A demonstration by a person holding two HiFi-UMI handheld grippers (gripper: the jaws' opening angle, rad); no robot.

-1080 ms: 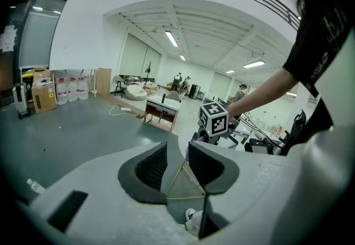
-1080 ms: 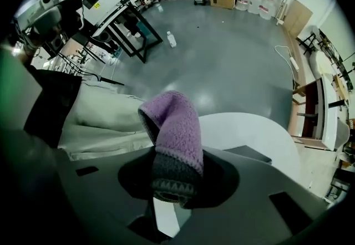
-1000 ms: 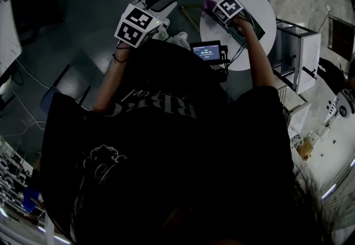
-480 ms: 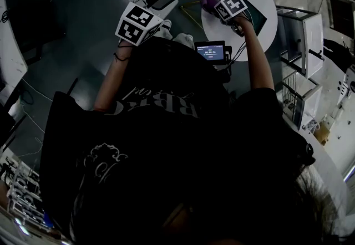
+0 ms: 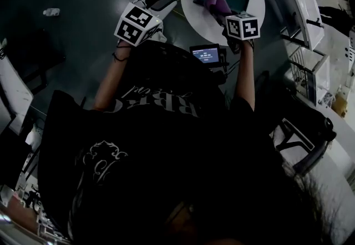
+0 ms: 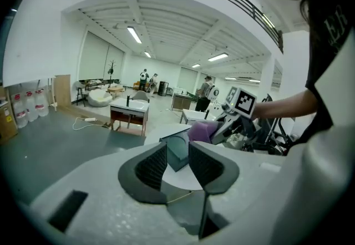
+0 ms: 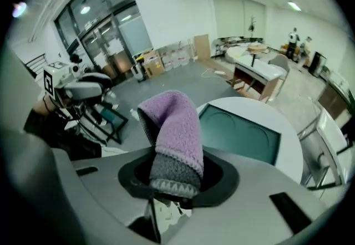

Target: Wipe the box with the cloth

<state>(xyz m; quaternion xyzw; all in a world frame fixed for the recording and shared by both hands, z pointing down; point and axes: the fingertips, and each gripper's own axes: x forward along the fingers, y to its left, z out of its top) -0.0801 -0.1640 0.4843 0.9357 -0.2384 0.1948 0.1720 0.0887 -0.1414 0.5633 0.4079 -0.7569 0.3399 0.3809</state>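
The right gripper (image 7: 176, 176), clamped on the purple cloth (image 7: 175, 124), is at the teal box's (image 7: 238, 134) near long edge, while the left gripper (image 6: 177, 165), jaws apart, hangs farther left.

In the right gripper view the purple cloth (image 7: 173, 127) hides the inner jaw faces of the right gripper (image 7: 176, 174) and the lower left corner of the teal box (image 7: 241, 136), whose sides the left gripper (image 6: 177, 162) covers in its own view.

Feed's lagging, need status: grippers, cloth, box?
Right gripper shut on cloth, at near edge of box. Left gripper open, empty, off table. Nothing in the way.
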